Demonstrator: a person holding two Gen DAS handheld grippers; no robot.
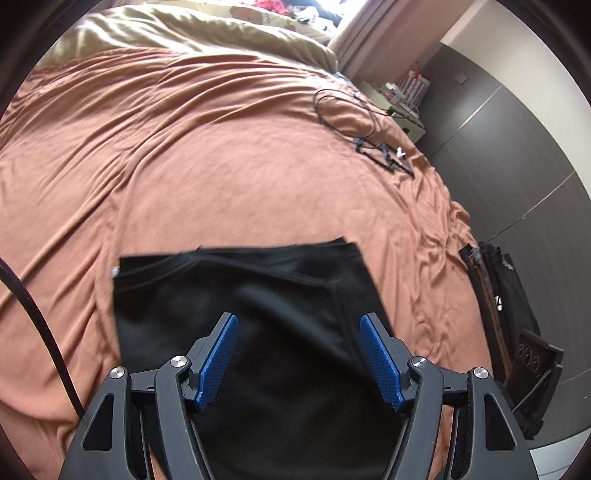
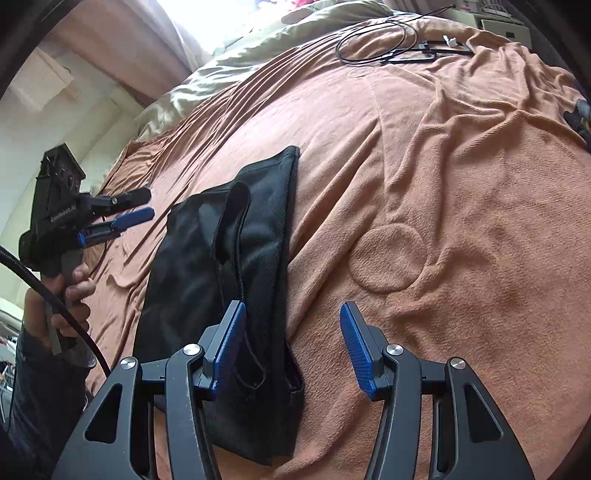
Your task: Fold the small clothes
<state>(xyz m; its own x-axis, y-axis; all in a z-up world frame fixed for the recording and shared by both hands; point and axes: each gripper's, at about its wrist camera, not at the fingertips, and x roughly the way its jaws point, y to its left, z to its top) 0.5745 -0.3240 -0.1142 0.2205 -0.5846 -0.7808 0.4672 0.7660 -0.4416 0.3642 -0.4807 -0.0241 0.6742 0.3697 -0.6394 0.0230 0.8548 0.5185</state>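
A black garment point(image 1: 258, 306) lies folded flat on the orange bedspread point(image 1: 221, 166). In the right wrist view it point(image 2: 229, 258) runs as a long folded strip from near to far. My left gripper point(image 1: 297, 321) is open and empty, held above the garment's near part. It also shows in the right wrist view point(image 2: 138, 205), held in a hand to the left of the garment, jaws apart. My right gripper point(image 2: 293, 312) is open and empty, above the garment's right edge and the bedspread point(image 2: 443, 184).
Black cables and a small black frame point(image 1: 369, 140) lie on the far right of the bed, also seen in the right wrist view point(image 2: 406, 48). A beige duvet point(image 1: 184, 33) is bunched at the head. A dark bag point(image 1: 509, 314) stands off the bed's right edge.
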